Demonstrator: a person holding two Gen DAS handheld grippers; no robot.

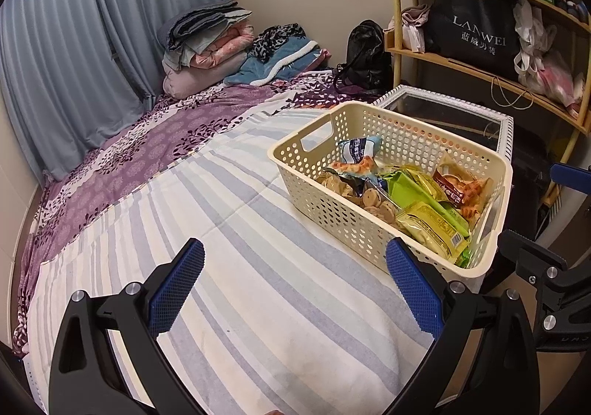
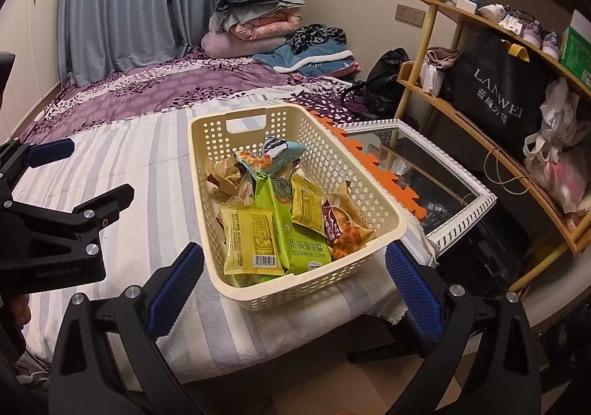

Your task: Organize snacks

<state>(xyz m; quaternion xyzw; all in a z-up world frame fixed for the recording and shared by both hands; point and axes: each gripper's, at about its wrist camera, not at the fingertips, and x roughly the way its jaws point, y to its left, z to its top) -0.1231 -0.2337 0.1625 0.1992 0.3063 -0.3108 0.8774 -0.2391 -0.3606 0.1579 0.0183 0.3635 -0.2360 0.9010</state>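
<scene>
Right wrist view is showing the basket (image 2: 295, 200) lying straight ahead of the right gripper (image 2: 294, 280), long axis running away from it, nearer this hand; both grippers are gaping wide, holding nothing; the left gripper (image 1: 295, 287) is hovering over striped bedding (image 1: 229, 230), basket to its right; snack packets (image 2: 273, 226) are filling the basket.

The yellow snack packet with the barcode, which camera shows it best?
The right wrist view. There the yellow snack packet lies flat and faces the camera at the near end of the basket, barcode visible. In the left wrist view the same packet appears side-on against the basket's near wall, partly hidden.
</scene>
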